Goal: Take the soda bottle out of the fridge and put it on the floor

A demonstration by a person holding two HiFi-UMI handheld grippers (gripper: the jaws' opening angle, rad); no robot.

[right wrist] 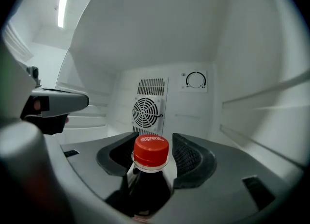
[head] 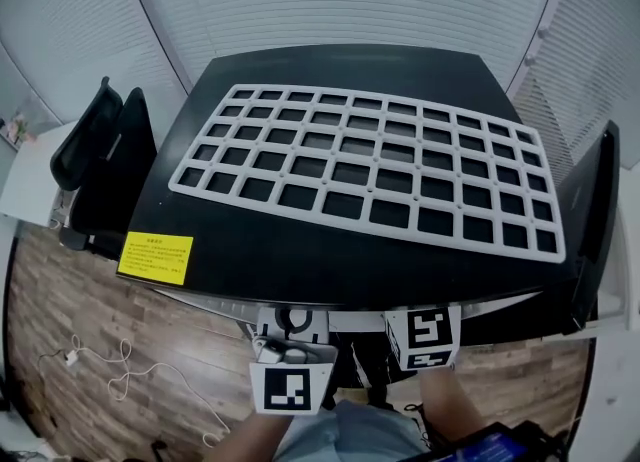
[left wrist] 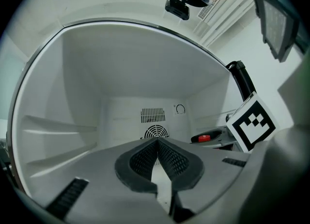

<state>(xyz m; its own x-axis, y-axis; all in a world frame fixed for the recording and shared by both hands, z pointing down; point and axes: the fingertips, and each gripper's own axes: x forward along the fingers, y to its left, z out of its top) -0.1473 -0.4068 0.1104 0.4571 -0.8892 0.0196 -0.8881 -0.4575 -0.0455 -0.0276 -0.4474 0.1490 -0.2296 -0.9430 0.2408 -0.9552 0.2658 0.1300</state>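
Bottle [right wrist: 151, 151], red cap, dark soda: upright inside the fridge [head: 300, 262], lower centre of the right gripper view, in front of the back-wall fan [right wrist: 146, 113]. Right gripper [right wrist: 152, 140]: fingers released, spread wide either side of the bottle neck, not pressing it. Left gripper [left wrist: 157, 143]: fingers clenched together, empty, pointing into the fridge. Head view: white grid [head: 370, 165] lies on the fridge top.

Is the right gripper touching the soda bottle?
Cannot tell. Right gripper view: soda bottle stands between the right gripper's wide jaws; cap clear, but its body hides the pads.
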